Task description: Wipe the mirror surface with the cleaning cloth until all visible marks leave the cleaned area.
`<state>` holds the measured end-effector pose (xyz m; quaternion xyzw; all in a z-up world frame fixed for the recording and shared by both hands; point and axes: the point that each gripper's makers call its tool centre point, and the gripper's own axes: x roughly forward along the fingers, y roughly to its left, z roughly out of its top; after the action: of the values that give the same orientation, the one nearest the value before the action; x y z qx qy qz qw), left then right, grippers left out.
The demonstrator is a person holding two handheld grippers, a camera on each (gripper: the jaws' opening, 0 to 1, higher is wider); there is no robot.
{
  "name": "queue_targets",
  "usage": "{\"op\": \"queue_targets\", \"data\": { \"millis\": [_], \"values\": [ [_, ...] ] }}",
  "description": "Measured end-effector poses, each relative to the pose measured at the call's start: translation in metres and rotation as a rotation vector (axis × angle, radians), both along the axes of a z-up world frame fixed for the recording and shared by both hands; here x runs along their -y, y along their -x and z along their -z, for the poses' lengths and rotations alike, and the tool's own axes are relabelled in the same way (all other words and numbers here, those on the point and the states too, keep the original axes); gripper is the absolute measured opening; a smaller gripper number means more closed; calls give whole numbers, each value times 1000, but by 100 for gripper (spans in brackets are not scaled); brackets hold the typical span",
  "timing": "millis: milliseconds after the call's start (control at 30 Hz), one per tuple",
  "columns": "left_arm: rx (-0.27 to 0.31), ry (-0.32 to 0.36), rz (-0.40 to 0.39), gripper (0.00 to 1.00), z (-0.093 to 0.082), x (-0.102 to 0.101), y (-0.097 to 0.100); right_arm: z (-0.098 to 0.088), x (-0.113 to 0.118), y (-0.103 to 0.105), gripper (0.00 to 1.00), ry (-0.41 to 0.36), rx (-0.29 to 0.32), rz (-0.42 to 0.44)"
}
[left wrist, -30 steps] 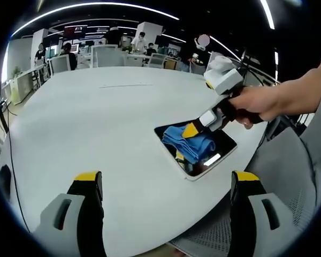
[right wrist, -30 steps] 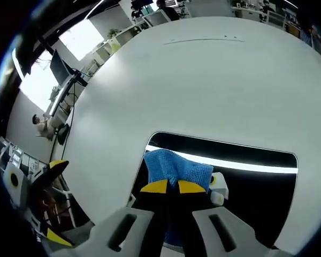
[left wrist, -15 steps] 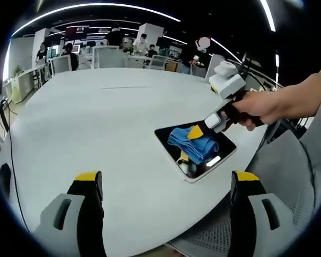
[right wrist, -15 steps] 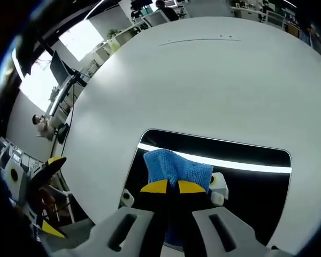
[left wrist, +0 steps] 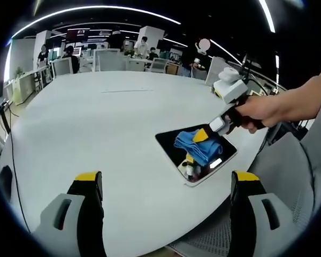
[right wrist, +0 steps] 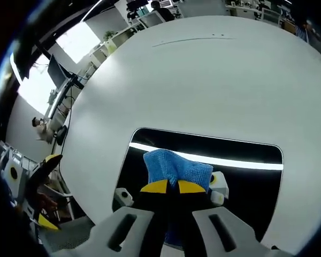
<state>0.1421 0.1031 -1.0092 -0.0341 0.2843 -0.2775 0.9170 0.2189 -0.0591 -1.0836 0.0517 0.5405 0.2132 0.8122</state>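
Office desks, chairs and seated people line the far background beyond a large round white desk under curved ceiling lights. Near the desk's right-hand edge, as the left gripper view has it, lies a rectangular dark mirror with rounded corners, flat on the surface and reflecting a bright strip of ceiling light. A crumpled blue cleaning cloth rests on the mirror's glass, pressed there by the right gripper, which a person's hand holds from the desk's edge. In the right gripper view, that gripper's yellow-tipped jaws are clenched together on the cloth, which sits toward the mirror's left half. The left gripper hangs over the near part of the desk, well apart from the mirror, its jaws spread wide and grasping nothing.
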Motion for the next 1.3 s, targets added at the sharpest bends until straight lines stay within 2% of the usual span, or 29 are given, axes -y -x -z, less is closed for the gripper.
{"op": "queue_targets", "data": {
  "millis": [500,1300],
  "values": [
    [0,-5,5,99,-2,2,0,0,21,1,0,5,0,8],
    [0,3,-8,99,-3,4,4,0,49,1,0,-31,-25,61]
  ]
}}
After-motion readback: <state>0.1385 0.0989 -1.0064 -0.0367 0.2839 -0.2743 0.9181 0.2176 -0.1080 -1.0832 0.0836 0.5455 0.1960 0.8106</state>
